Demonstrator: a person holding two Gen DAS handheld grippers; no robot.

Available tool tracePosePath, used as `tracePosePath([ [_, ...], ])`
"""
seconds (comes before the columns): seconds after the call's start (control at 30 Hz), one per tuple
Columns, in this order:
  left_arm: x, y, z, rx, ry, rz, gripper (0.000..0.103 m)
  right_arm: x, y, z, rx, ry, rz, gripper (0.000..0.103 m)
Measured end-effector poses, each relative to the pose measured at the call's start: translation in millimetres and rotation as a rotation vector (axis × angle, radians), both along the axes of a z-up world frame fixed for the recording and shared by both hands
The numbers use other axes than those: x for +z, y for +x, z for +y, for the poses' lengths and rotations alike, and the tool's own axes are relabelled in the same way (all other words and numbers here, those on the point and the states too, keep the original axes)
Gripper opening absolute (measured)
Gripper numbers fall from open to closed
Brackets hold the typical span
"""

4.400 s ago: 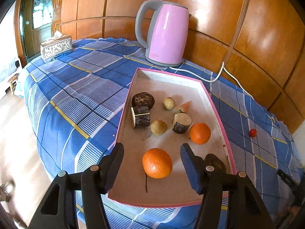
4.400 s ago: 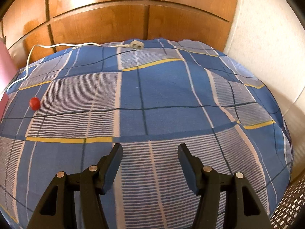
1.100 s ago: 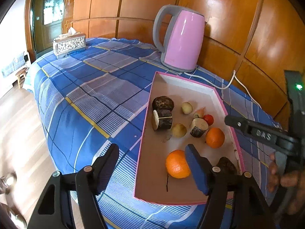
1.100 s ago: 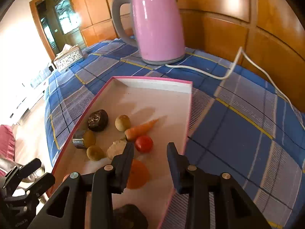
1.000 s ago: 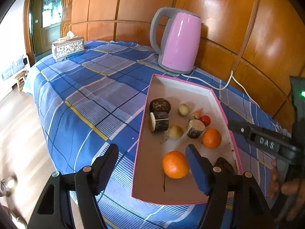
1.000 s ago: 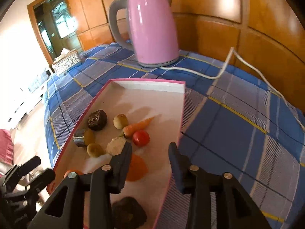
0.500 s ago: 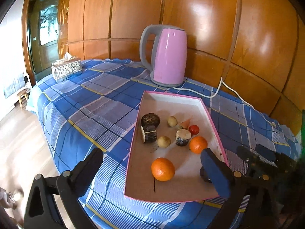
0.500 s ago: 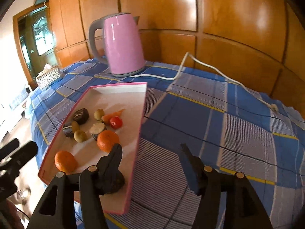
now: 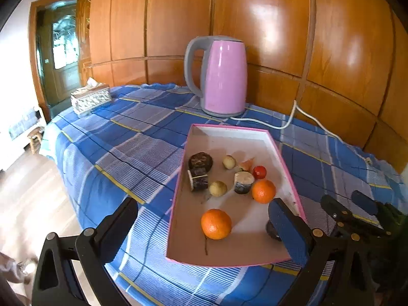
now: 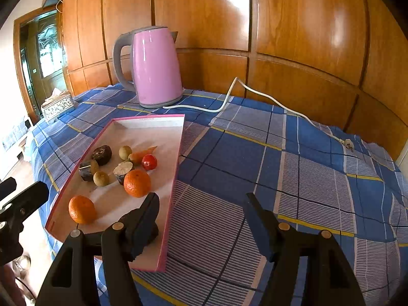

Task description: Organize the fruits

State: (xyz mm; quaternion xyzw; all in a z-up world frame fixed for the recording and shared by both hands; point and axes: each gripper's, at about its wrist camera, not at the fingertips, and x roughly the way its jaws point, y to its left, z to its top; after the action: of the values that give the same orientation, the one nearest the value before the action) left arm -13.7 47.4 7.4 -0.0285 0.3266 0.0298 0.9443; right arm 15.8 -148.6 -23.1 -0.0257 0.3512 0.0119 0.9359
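- Left gripper [image 9: 204, 227]: jaws spread as wide as they go and holding nothing; one finger hangs over the checked cloth, the other over the tray's near right corner.
- Right gripper [image 10: 204, 219]: jaws have just been opening and stand apart with nothing between them; the left finger overlaps the tray's near edge, the right finger is over the cloth.
- Tray [image 9: 285, 158]: shallow, pink-rimmed, resting on the blue checked cloth [image 9: 127, 140] that covers the tabletop.
- Large orange [image 9: 216, 224]: in the tray's near part, apart from the other pieces.
- Small orange [image 9: 264, 191]: further in, touching a cut dark-skinned piece [image 9: 243, 182] at its left.
- Red tomato [image 9: 259, 172]: just behind the small orange, beside a carrot [image 10: 142, 153].
- Two dark brown pieces [image 9: 200, 162] and pale round fruits [image 9: 218, 188]: grouped toward the tray's left side.
- Dark lump [image 9: 271, 229]: near right corner of the tray, mostly hidden by a finger.
- Pink kettle [image 9: 223, 76]: upright behind the tray, white cord [image 10: 229, 97] trailing along the cloth.
- Tissue box [image 9: 90, 98]: far left on the cloth.
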Motion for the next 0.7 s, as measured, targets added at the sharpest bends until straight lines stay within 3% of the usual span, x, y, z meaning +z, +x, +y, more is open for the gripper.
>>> tracePosePath([
  [0.7,3.1,-4.3,-4.7,0.012,0.023,-0.031,0.103,1.2,-4.0,2.4,0.007,-0.009,-0.010,0.069],
])
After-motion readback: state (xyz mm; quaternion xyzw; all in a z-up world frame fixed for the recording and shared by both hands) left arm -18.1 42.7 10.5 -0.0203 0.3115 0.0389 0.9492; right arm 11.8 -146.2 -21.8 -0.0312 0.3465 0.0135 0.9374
